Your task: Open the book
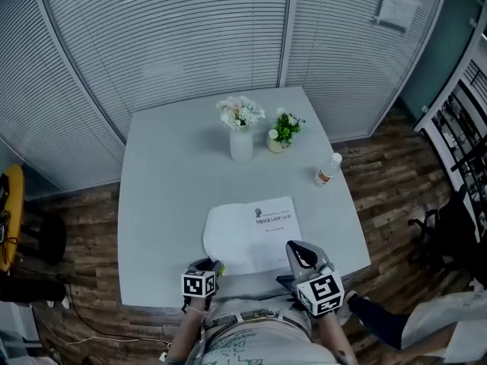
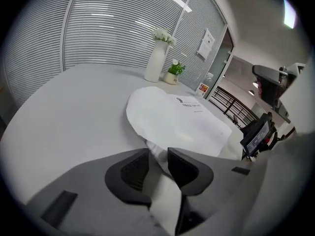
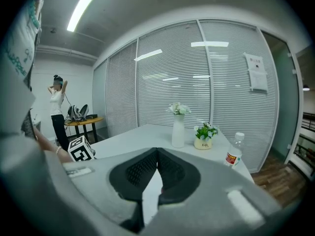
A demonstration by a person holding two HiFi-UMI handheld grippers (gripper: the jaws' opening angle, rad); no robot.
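- Left gripper [image 2: 158, 155]: jaws parted; a white leaf edge of the book [image 1: 253, 233] passes between them, and the pads do not appear to press on it.
- Right gripper [image 3: 157, 150]: jaw tips closed against each other, nothing between them.
- Book: lies on the table [image 1: 163, 192], on the near side of the white vase [image 1: 241, 144] and well apart from it; its left leaf bows upward and a printed page faces up.
- Potted plant [image 1: 284, 131]: just right of the vase.
- Bottle [image 1: 328, 169]: farther right of the vase, upright.
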